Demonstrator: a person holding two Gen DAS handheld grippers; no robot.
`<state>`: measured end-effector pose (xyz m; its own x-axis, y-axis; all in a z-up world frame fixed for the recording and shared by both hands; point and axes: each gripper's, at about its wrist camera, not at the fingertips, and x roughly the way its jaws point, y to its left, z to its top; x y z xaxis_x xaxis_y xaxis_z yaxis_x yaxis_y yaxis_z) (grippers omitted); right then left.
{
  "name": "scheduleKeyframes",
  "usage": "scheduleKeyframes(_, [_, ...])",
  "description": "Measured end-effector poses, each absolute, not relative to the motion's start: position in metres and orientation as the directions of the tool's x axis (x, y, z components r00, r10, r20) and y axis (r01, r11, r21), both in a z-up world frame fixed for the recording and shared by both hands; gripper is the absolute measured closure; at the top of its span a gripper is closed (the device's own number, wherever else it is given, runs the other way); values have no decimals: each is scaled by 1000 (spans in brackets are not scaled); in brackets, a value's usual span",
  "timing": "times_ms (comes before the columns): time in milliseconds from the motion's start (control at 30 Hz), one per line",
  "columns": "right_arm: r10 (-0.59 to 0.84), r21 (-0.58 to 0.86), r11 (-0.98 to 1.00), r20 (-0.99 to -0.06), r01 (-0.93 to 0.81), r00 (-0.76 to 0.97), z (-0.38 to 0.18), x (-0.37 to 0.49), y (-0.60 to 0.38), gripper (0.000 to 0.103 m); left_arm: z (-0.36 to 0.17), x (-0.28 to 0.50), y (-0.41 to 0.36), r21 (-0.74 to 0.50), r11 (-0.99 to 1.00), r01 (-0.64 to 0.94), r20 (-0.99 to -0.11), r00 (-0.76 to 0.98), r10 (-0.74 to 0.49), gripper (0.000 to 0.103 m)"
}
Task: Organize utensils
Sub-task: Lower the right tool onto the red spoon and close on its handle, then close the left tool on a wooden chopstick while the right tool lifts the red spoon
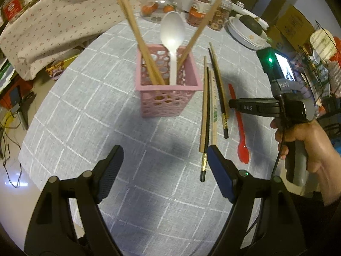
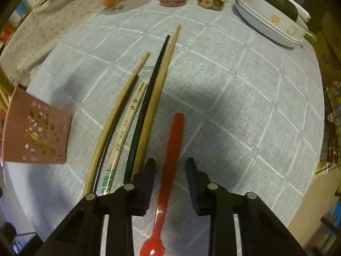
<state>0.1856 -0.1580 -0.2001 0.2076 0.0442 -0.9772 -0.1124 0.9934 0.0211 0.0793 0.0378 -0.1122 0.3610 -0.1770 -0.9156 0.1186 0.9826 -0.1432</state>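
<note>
The slim red plastic spoon [image 2: 170, 160] lies flat on the worktop [image 2: 234, 106], handle running straight ahead between the right gripper [image 2: 170, 170]'s spread jaws; the left gripper [image 1: 164, 170], also spread, hovers farther off.

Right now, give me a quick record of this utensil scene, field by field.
holder: pink basket, upright on the tablecloth
in holder: white spoon, wooden chopsticks
loose: chopsticks lying right of the basket
target: red spoon flat on the cloth
right gripper: open, straddling the red spoon's handle
left gripper: open, holding nothing
</note>
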Motion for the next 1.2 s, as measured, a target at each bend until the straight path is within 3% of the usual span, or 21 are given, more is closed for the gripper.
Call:
scheduleKeyframes(267, [131,115,990,-970,-87,206,-186,172,-187,93,-108,73,12,-135,969,205,-907,368,-204,24])
scheduleKeyframes(467, [194,183,981,-946,-69,259,-157,153,-231,93,-116,72,-30,-113,952,285,-915,344,-211,50])
scheduleKeyframes(533, [208,199,978,-942,-58,264,-154,151,-246,93,-122,75,-53,-81,943,322,-918,345,-197,66])
scheduleKeyframes(900, [293,298,955,-929,-15,226,-166,154,-306,93,-142,169,-142,-68,944,322,-920,346,-185,82])
scheduleKeyframes(1200, [380,400,915,-892,39,245,-162,160,-337,93,-166,257,-139,-76,986,147,-941,318,-120,89])
